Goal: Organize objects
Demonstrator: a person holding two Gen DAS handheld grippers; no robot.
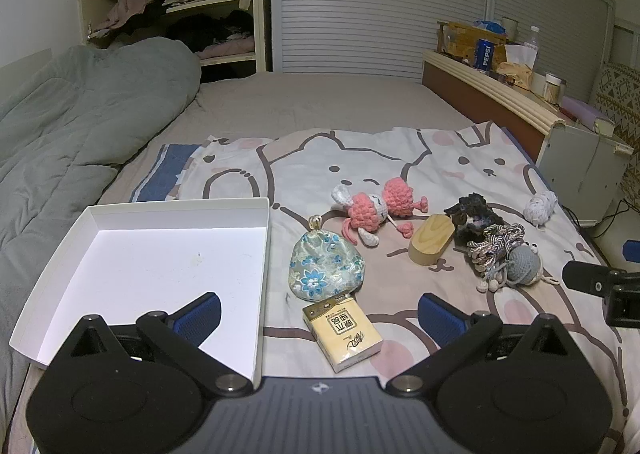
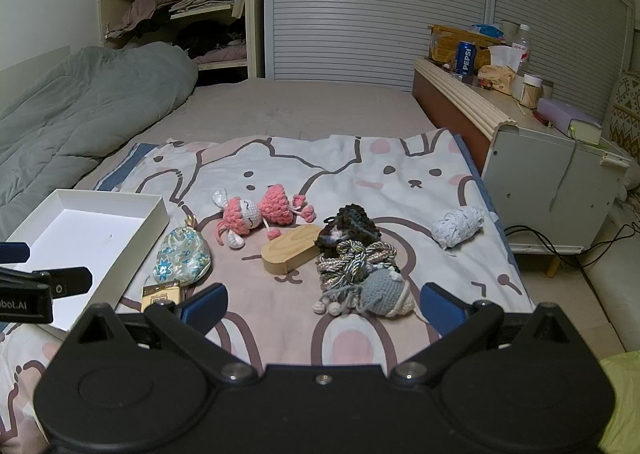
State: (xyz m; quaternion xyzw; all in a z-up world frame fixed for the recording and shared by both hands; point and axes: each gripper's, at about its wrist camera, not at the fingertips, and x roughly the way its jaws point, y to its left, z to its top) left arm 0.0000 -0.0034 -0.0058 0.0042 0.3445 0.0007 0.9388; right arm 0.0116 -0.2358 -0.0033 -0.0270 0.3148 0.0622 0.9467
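**Toys on the bed, white box waiting**

Big bed (image 1: 320, 101) under everything, with a bunny blanket (image 1: 400, 157) spread flat on top, likely to keep the small things together in 1 spot.

White box (image 1: 152, 266) open and bare inside, set at the left edge of the blanket, probably the home for the small things. Nothing in it yet.

Left gripper (image 1: 319, 312) low over the near edge, fingers (image 1: 200, 312) wide apart, holding nothing. Right gripper (image 2: 323, 306) the same, fingers (image 2: 206, 302) wide apart, holding nothing.

Yellow tissue pack (image 1: 342, 332) lying between the left fingers, closest to grab. Flowery pouch (image 1: 326, 268) touching its far end, just beside the box.

Pink knit doll (image 1: 372, 213) farther back. Wooden block (image 1: 432, 240) near it. Dark knit thing (image 1: 472, 219) touching a pile of twisted cord (image 1: 496, 244). Gray knit toy (image 2: 384, 292) right against the cord, close to the right fingers. White knit ball (image 2: 456, 228) off alone at the right.
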